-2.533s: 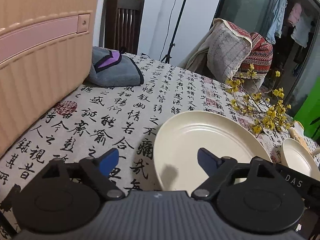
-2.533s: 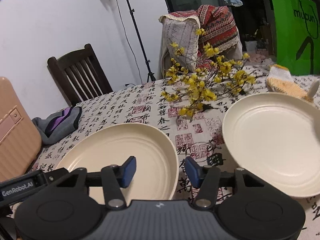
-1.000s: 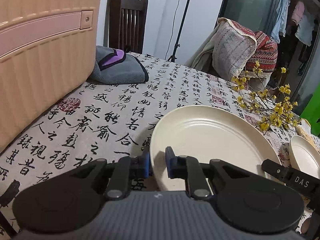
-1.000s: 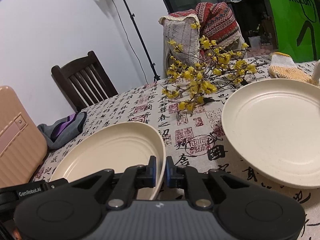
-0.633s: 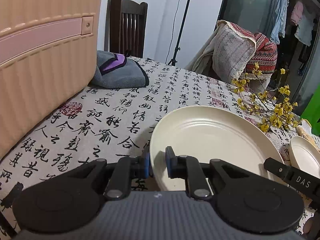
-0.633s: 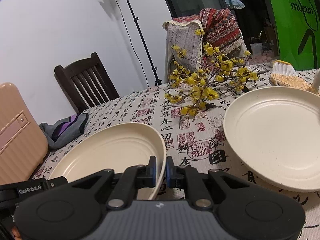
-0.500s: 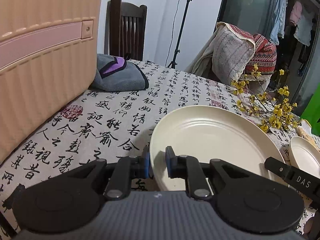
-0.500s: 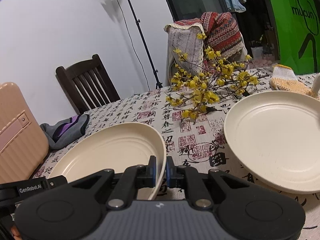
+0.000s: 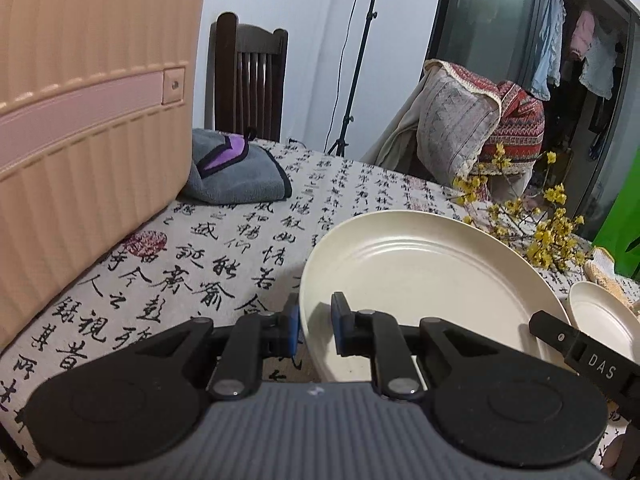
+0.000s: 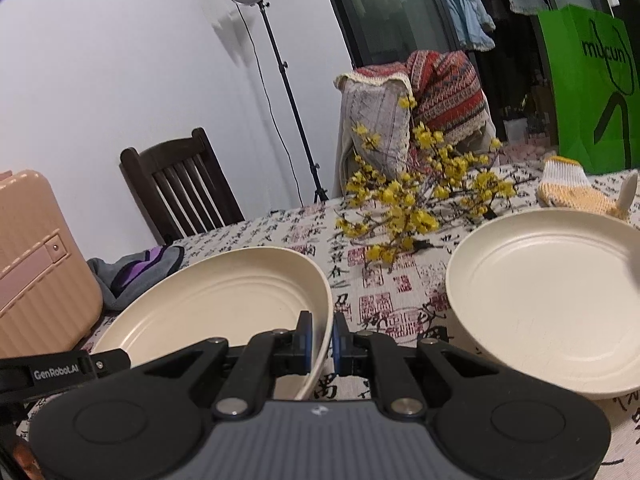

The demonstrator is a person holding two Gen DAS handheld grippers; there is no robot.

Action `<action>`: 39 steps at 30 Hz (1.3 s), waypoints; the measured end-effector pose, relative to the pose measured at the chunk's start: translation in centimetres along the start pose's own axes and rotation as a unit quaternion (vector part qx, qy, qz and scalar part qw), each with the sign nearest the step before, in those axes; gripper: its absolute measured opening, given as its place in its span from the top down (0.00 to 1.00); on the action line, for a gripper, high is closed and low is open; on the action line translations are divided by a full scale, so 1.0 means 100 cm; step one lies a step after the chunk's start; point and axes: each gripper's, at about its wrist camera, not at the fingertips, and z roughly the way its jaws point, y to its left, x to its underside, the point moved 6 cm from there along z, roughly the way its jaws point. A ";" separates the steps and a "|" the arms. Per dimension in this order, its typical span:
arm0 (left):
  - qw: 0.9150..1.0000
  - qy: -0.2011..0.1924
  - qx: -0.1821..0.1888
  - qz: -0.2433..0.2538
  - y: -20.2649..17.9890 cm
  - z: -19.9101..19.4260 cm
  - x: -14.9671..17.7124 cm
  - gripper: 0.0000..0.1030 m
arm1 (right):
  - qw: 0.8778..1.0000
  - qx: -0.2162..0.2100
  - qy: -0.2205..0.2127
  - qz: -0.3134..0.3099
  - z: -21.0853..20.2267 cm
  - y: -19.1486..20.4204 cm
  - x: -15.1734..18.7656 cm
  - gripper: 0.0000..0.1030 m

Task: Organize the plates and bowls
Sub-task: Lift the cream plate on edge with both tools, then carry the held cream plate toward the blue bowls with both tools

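Observation:
A large cream plate [image 9: 424,272] is held off the table by both grippers. My left gripper [image 9: 315,330] is shut on its left rim. My right gripper [image 10: 319,342] is shut on its right rim; the plate also shows in the right wrist view [image 10: 224,304]. A second cream plate [image 10: 556,304] rests on the tablecloth to the right, also seen small in the left wrist view [image 9: 604,320].
A beige suitcase [image 9: 80,132] stands at the left on the calligraphy tablecloth [image 9: 224,248]. A grey and purple cloth [image 9: 236,172] lies behind it. Yellow flower branches [image 10: 416,196] lie behind the plates. A knitted glove [image 10: 572,192], chairs and a light stand are farther back.
Both grippers closed on the large plate's opposite rims, then lifted it; the table has dropped lower in both views over the last second.

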 end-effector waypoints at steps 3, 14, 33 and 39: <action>1.000 -0.003 0.001 -0.003 0.000 -0.003 -0.002 0.85 | 1.000 0.000 -0.013 -0.008 -0.004 0.002 -0.002 0.90; 1.000 -0.023 0.007 -0.009 0.000 -0.016 -0.009 0.84 | 0.999 -0.005 -0.037 -0.011 -0.013 0.007 -0.008 0.90; 0.998 -0.049 0.038 -0.001 -0.010 -0.045 -0.015 0.84 | 0.999 0.003 -0.049 -0.003 -0.044 0.004 -0.015 0.90; 0.997 -0.052 0.053 0.006 -0.020 -0.055 -0.012 0.84 | 0.998 0.011 -0.055 0.004 -0.057 -0.003 -0.016 0.90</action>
